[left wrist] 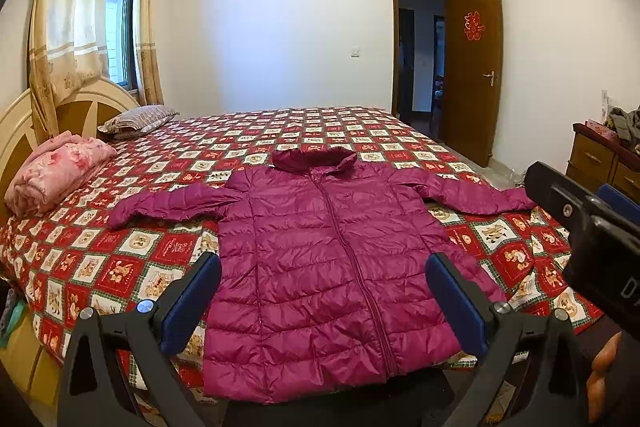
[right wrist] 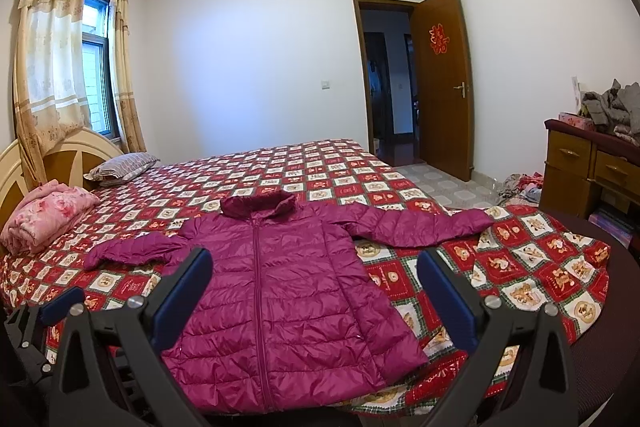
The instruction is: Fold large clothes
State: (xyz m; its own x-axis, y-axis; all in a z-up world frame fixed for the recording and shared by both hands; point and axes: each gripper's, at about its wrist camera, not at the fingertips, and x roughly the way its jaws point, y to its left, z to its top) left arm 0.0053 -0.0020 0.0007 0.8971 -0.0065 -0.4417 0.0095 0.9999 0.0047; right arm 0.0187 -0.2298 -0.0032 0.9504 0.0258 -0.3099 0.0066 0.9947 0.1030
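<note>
A magenta quilted down jacket (left wrist: 320, 267) lies flat, front up and zipped, on the bed (left wrist: 120, 259), with its hood toward the far side and both sleeves spread out; it also shows in the right wrist view (right wrist: 280, 287). My left gripper (left wrist: 322, 267) is open and empty, held above the jacket's lower body. My right gripper (right wrist: 314, 263) is open and empty, above the jacket's right half. The right gripper's body shows at the right edge of the left wrist view (left wrist: 592, 227).
The bed has a red patterned bedspread (right wrist: 520, 267). A folded pink blanket (left wrist: 56, 175) and a striped pillow (left wrist: 136, 119) lie by the headboard. A wooden dresser (right wrist: 592, 163) with piled clothes stands at the right. An open door (right wrist: 440, 83) is behind.
</note>
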